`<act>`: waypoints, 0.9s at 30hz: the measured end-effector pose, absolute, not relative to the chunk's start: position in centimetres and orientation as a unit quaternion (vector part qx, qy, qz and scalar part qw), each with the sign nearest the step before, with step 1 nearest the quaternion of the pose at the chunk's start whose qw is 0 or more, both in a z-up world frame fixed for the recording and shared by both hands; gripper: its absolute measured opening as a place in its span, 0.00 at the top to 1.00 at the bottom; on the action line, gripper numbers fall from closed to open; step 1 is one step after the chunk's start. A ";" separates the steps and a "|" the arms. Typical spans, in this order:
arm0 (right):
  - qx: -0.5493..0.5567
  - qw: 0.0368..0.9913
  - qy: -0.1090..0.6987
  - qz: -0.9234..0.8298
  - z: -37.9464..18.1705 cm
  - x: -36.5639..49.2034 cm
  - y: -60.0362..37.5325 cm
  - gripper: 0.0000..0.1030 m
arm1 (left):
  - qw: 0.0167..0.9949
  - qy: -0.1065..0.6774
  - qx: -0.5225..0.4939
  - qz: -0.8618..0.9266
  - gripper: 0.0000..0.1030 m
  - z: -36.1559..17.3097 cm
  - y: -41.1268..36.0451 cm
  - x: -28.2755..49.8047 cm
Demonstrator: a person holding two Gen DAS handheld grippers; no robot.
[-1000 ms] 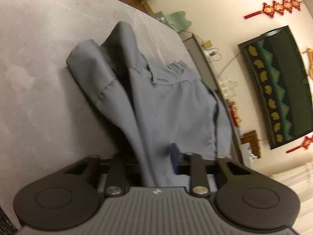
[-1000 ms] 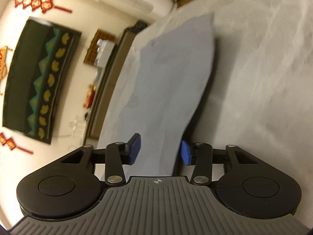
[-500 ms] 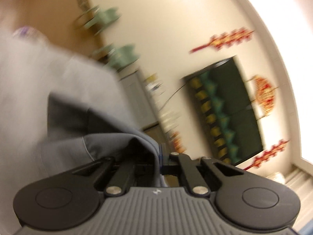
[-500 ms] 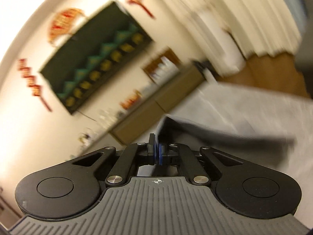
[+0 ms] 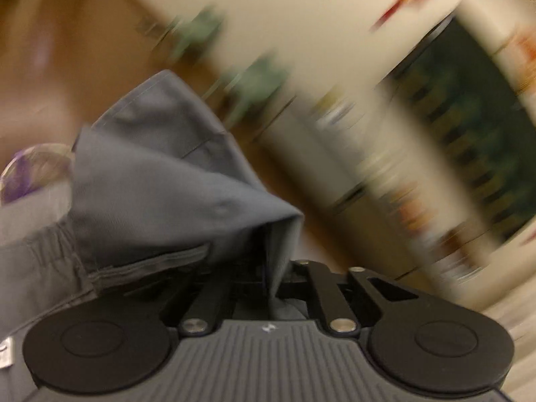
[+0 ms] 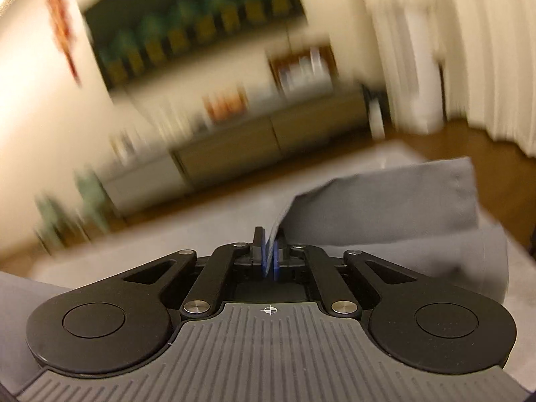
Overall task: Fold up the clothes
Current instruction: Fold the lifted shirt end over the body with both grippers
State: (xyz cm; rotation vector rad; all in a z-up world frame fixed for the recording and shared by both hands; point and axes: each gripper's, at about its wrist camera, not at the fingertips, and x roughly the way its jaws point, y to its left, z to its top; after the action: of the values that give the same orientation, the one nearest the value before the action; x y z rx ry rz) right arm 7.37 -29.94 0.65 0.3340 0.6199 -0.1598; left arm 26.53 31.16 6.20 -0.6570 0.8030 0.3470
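Observation:
A grey-blue garment (image 5: pixel 160 194) hangs in folds in front of my left gripper (image 5: pixel 274 274). Its cloth runs down between the fingers and hides their tips, and the jaws are opening slightly with the fabric pinched between them. In the right wrist view the same garment (image 6: pixel 385 201) stretches off to the right above the grey table (image 6: pixel 201 221). My right gripper (image 6: pixel 270 254) has its blue pads nearly together on a thin edge of the cloth, and these jaws are easing apart too. Both views are motion-blurred.
A low sideboard (image 6: pixel 251 147) stands along the far wall under a dark wall hanging (image 6: pixel 187 26). Pale curtains (image 6: pixel 469 50) fill the right side. Green chairs (image 5: pixel 254 80) stand on the wooden floor (image 5: pixel 67 50). A purple-tinted object (image 5: pixel 30 171) shows at the left edge.
Both grippers have risen and swung up from the table, carrying the garment. The right gripper, open around the cloth edge a second ago, has closed on it.

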 end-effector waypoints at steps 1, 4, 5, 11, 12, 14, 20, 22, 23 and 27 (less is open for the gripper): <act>0.155 0.926 0.335 -0.081 -1.6 10.4 -30.1 0.72 | 0.835 0.410 -0.308 0.199 0.90 3.3 31.4 28.2; 0.161 0.915 0.353 -0.116 -5.1 13.0 -31.8 0.63 | 0.816 0.429 -0.338 0.188 0.89 -1.8 31.7 28.9; 0.166 0.918 0.338 -0.124 -5.2 12.2 -32.3 0.61 | 0.823 0.424 -0.335 0.176 0.89 -2.4 31.4 28.3; 0.131 0.924 0.347 -0.097 -5.7 6.1 -32.8 0.55 | 0.851 0.407 -0.303 0.137 0.85 -2.5 31.1 26.6; 0.122 0.920 0.362 -0.084 -6.5 5.5 -32.6 0.57 | 0.853 0.404 -0.301 0.137 0.80 -2.4 31.2 26.7; 0.099 0.911 0.394 -0.071 -8.3 5.1 -32.2 0.57 | 0.854 0.397 -0.308 0.137 0.79 -2.3 31.9 26.6; 0.046 0.923 0.351 -0.149 -8.1 5.8 -35.4 0.52 | 0.853 0.347 -0.352 0.169 0.75 -1.5 33.3 25.3; 0.046 0.928 0.329 -0.171 -7.7 6.4 -36.9 0.31 | 0.860 0.349 -0.336 0.162 0.75 -1.1 33.2 25.5; 0.049 0.929 0.322 -0.173 -7.7 6.8 -37.5 0.28 | 0.867 0.350 -0.319 0.158 0.75 -0.8 33.1 25.6; 0.082 0.926 0.340 -0.140 -9.0 9.4 -39.1 0.62 | 0.882 0.333 -0.302 0.143 0.70 0.4 34.6 26.8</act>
State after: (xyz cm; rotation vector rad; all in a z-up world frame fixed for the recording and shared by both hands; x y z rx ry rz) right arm 9.38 -39.09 -9.00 0.1682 0.6980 -0.2877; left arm 26.84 34.57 0.44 -0.6294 0.6939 0.2972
